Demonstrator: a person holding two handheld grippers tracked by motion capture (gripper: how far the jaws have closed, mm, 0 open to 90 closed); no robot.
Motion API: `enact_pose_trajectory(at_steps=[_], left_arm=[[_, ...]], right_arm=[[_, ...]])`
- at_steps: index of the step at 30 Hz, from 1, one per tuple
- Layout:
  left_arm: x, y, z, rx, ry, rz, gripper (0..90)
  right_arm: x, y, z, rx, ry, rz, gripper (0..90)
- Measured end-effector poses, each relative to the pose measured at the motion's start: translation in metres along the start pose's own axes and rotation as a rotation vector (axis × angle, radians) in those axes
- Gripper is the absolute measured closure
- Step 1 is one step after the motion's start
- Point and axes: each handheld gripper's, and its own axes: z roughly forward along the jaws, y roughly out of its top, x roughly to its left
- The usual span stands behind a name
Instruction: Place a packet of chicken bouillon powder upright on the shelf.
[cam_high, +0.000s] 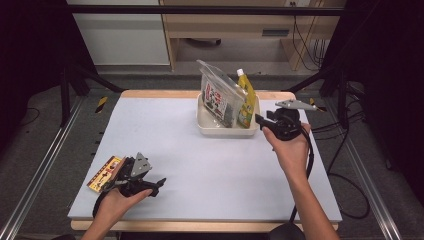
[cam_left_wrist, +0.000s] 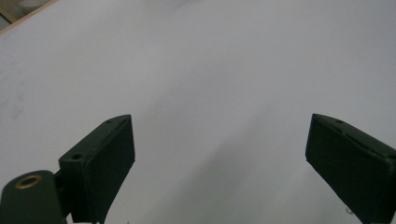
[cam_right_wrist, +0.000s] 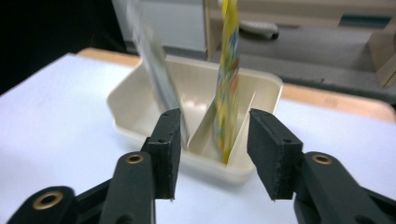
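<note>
The right gripper (cam_high: 259, 120) has its jaws parted with nothing between them, just beside the near-right edge of a cream tray (cam_high: 205, 126) — inside stand a clear printed pouch (cam_high: 218, 97) and a yellow pouch (cam_high: 246, 97), both leaning. The left gripper (cam_high: 159, 181) sits low at the table's near-left, jaws spread wide over bare surface, a flat printed packet (cam_high: 103, 173) just behind it. The pale grey tabletop (cam_high: 200, 165) has a wooden edge; beyond lie a grey floor, wooden furniture and cables — dark frame rails flank both sides.
</note>
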Motion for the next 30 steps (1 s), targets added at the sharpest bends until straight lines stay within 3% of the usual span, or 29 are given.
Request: enact_pose_trajectory(at_steps=[8, 15, 19, 25, 30], left_arm=[[0.006, -0.001, -0.006, 0.001, 0.018, -0.009, 6.5], [0.012, 0.0, -0.012, 0.004, 0.04, -0.023, 6.9], [0.019, 0.0, -0.019, 0.025, 0.08, -0.036, 7.6], [0.037, -0.006, -0.028, 0.085, 0.158, -0.108, 9.2], [0.057, -0.019, -0.034, 0.134, 0.183, -0.196, 9.7]], right_arm=[[0.01, -0.04, 0.006, 0.027, -0.013, -0.034, 33.2], [0.014, -0.069, 0.014, 0.032, -0.008, -0.025, 23.6], [0.013, -0.081, 0.024, 0.107, -0.033, -0.083, 19.3], [0.015, -0.094, 0.028, 0.158, -0.012, -0.133, 18.9], [0.017, -0.097, 0.028, 0.17, -0.008, -0.148, 19.5]])
